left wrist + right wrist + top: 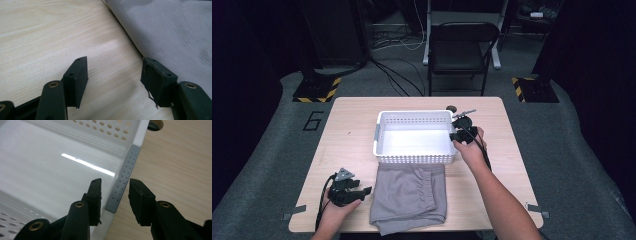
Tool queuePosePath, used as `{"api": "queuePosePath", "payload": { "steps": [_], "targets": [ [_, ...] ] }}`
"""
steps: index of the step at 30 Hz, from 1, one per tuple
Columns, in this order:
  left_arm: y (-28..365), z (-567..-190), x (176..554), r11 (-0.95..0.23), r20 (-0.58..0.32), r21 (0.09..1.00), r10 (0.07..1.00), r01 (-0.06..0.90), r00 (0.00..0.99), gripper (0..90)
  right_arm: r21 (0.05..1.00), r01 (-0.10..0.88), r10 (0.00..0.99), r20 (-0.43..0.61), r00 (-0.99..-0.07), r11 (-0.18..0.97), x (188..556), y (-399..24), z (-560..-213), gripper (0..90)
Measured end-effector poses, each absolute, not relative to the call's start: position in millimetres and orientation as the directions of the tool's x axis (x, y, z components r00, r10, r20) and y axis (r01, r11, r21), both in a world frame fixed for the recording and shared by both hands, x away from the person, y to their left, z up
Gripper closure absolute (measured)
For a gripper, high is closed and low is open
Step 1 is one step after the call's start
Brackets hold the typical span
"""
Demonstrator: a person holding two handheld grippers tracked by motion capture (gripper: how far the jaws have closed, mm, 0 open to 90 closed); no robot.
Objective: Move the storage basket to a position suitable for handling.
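White plastic basket (50, 165) sits mid-table with its grey handle (122, 182) between the right gripper's (115, 188) spread, untouching jaws, while the left gripper (115, 72) rests spread beside the grey shorts (175, 32).

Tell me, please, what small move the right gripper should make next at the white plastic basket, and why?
Probably close the right gripper. Its jaws straddle the grey dotted handle pad on the white perforated plastic basket's rim, one inside and one outside, with gaps showing on both sides, so nothing is gripped yet.
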State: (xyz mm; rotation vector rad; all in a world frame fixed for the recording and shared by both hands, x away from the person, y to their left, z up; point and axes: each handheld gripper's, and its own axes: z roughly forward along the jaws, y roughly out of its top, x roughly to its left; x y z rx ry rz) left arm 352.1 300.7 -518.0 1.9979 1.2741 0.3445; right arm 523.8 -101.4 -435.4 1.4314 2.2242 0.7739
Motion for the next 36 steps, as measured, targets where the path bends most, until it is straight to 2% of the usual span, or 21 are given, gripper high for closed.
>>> {"api": "queuePosePath", "payload": {
  "steps": [7,11,23,28,30,36],
  "targets": [
    [300.1,-518.3,352.6,-0.246,-0.148,0.702,0.867,0.668,0.475,38.6,0.671,0.665,0.904,-0.017,-0.427,0.327,511.7,-105.2,-422.1,56.1],
    [300.0,-517.5,352.9,-0.262,-0.140,0.694,0.864,0.670,0.483,38.9,0.723,0.607,0.887,-0.015,-0.462,0.328,493.1,-109.6,-420.0,52.9],
    [300.1,-517.2,356.4,-0.249,-0.143,0.695,0.872,0.675,0.469,42.8,0.745,0.575,0.832,0.048,-0.553,0.339,441.5,-118.9,-421.2,51.9],
    [299.3,-516.5,357.6,-0.254,-0.147,0.688,0.869,0.680,0.473,42.7,0.753,0.592,0.840,0.098,-0.533,0.288,417.4,-123.1,-426.3,46.8],
    [298.6,-516.4,357.8,-0.247,-0.152,0.688,0.871,0.683,0.467,42.4,0.756,0.595,0.843,0.110,-0.527,0.273,404.5,-124.4,-431.6,40.5],
    [296.3,-517.7,358.7,-0.232,-0.158,0.698,0.873,0.678,0.462,39.7,0.760,0.591,0.845,0.106,-0.523,0.271,387.9,-124.7,-438.2,35.1]
  ]
}}
